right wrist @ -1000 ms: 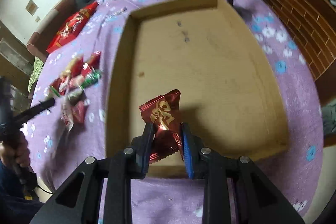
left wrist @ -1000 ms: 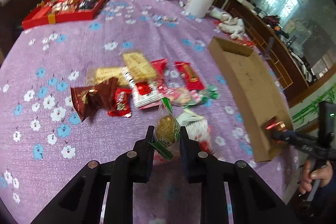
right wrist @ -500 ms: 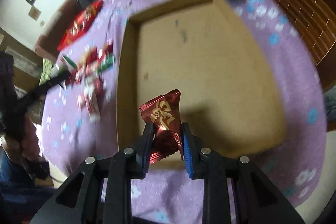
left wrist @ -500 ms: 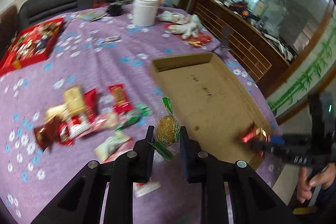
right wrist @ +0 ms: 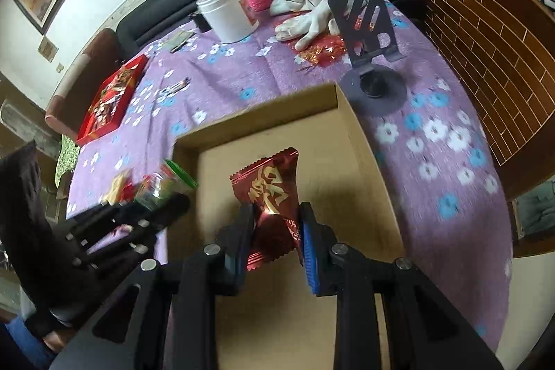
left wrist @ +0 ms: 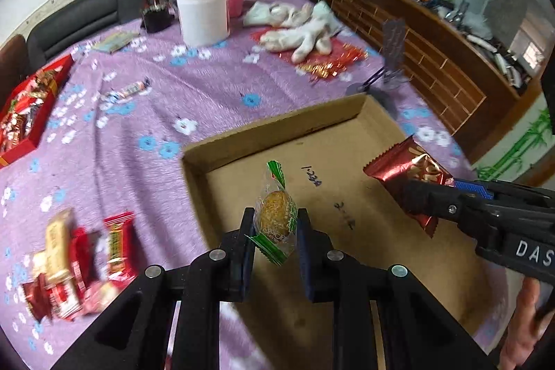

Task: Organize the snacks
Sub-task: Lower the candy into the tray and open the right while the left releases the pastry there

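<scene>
Left wrist view. Left hand-held gripper (left wrist: 274,226) is clenched on a clear-and-green wrapped round snack (left wrist: 275,217), pinched across its middle so the twisted wrapper end stands upright above the fingers. It hangs over the near-left part of the cardboard tray (left wrist: 222,151), not touching the floor of it. Judgement: held this way so the snack can simply drop flat once the jaws part. The tray floor shows only pen marks; no snack lies in it yet. Right hand-held gripper (left wrist: 412,193) reaches in from the right, gripping a red foil packet (left wrist: 407,163), also above the tray and well apart from the green snack. The remaining snack pile (left wrist: 79,255) lies on the counter (left wrist: 215,92) left of the tray, blurred.

Right wrist view. Right hand-held gripper (right wrist: 275,224) grips the red foil packet (right wrist: 269,189) by its lower half, gold lettering facing the camera, over the tray (right wrist: 360,148) interior. Left hand-held gripper (right wrist: 173,201) shows at left with the green-wrapped snack (right wrist: 163,184), near the tray's left wall; blur prevents telling whether it is inside the wall line from here. A phone stand (right wrist: 367,23) sits just beyond the tray's far corner.

Judgement: both items are staged for release into the tray; sorting has barely begun.
</scene>
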`<state>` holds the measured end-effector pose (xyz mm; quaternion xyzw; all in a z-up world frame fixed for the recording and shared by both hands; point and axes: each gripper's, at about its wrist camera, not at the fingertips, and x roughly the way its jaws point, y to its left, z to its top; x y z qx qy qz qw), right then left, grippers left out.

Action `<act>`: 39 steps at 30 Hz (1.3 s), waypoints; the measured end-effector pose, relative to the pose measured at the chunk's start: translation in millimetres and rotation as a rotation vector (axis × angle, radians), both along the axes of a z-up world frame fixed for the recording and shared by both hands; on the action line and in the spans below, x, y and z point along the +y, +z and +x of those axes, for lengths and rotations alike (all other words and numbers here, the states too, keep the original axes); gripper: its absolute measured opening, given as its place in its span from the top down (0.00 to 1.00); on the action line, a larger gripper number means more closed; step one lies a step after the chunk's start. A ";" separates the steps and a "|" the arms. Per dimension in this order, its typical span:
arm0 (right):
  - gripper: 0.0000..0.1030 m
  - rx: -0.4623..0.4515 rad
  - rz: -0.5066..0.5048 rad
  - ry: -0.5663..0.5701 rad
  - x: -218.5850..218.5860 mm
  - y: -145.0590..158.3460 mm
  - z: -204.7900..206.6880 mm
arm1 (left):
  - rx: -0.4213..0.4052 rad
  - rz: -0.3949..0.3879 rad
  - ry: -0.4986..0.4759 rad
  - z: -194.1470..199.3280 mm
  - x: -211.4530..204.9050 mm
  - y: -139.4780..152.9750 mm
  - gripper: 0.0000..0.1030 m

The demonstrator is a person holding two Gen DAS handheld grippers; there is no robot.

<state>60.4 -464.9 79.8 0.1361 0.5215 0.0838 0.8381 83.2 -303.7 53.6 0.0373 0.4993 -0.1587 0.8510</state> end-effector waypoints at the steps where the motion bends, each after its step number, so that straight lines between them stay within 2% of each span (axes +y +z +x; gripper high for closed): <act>1: 0.75 0.009 -0.002 -0.003 -0.3 -5.9 7.1 | 0.009 0.004 0.008 4.3 -3.4 -5.8 0.79; 8: 0.76 0.060 0.009 0.002 -2.1 -34.5 34.8 | 0.031 0.026 0.025 16.9 -13.0 -27.8 0.79; 18: 0.72 0.079 -0.006 0.029 2.8 -48.6 44.8 | -0.048 0.110 -0.003 13.0 -25.5 -29.8 0.77; 21: 0.69 0.073 -0.022 0.037 3.0 -46.3 46.2 | -0.061 0.126 -0.010 12.9 -28.2 -28.5 0.77; 23: 0.69 0.068 -0.031 0.042 3.2 -44.2 45.4 | -0.069 0.136 -0.010 12.7 -28.9 -26.6 0.73; 28: 0.69 0.055 -0.022 0.033 0.4 -34.9 39.2 | -0.127 0.162 -0.012 7.2 -27.5 -14.3 0.50; 37: 0.68 0.001 -0.017 0.002 0.0 1.5 11.2 | -0.226 0.181 -0.003 -13.1 -11.9 25.5 0.48; 39: 0.62 -0.008 -0.014 -0.004 2.0 9.9 1.9 | -0.252 0.182 0.005 -21.5 -4.1 36.4 0.45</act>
